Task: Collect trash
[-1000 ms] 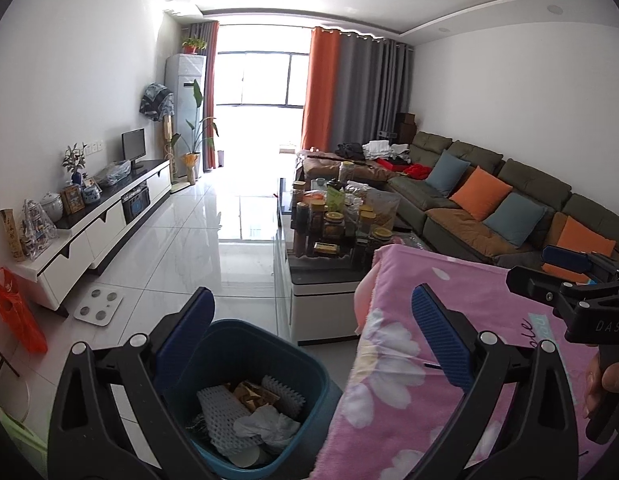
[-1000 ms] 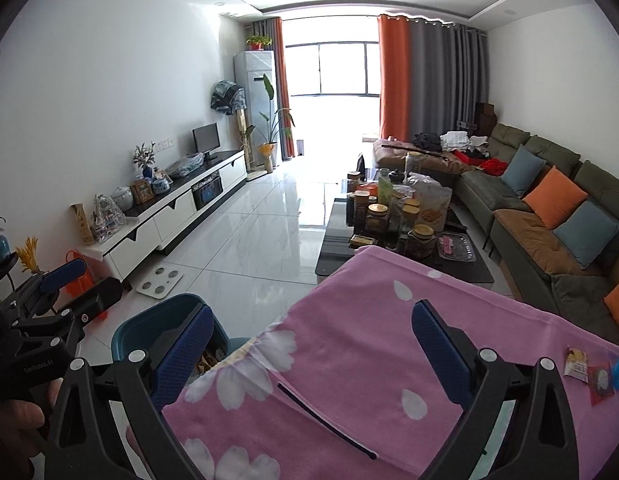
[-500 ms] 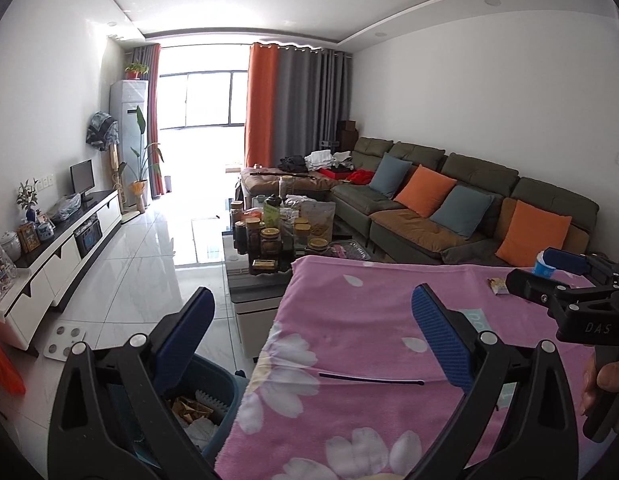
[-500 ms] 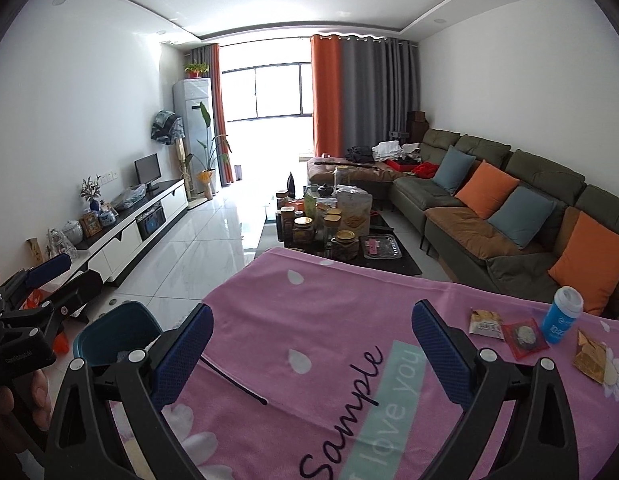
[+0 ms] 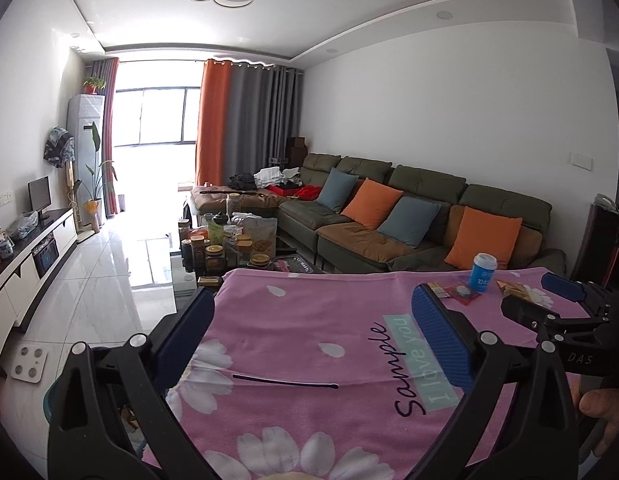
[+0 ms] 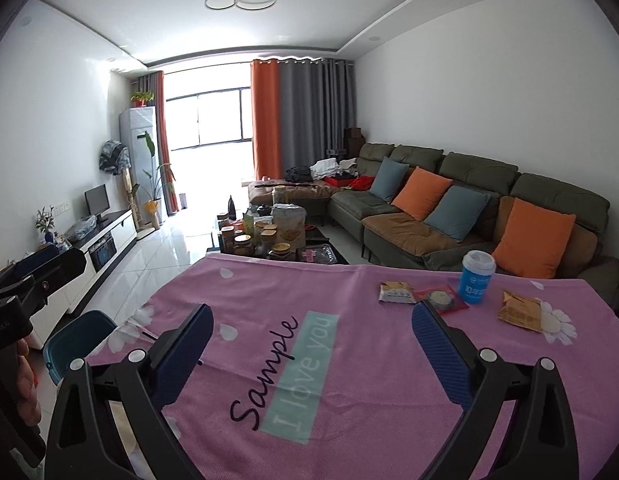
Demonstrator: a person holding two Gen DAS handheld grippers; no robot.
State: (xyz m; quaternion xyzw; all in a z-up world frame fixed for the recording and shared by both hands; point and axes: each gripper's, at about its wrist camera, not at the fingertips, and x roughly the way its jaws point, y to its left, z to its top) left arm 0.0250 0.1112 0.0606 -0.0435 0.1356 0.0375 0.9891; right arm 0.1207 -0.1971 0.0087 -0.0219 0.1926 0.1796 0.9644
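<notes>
Both grippers, left gripper [image 5: 309, 332] and right gripper [image 6: 309, 340], spread wide and empty above the pink cloth [image 6: 349, 340]. Wrappers [image 6: 395, 292] and cup [image 6: 475, 276] cluster near its far right edge; bin [image 6: 75, 340] sits beside the left edge.

Right gripper [image 6: 309, 344] hovers, fingers [image 6: 441, 356] spread, over the pink cloth [image 6: 349, 360]; blue cup [image 6: 475, 278] stands among wrappers [image 6: 395, 292].

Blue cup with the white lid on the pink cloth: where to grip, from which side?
Judging by its pose, grip the blue cup across the mid body, below the white lid, coming in level from the near table edge with the right gripper. It stands upright; the red packet lies flat in front, so clear that first.
</notes>
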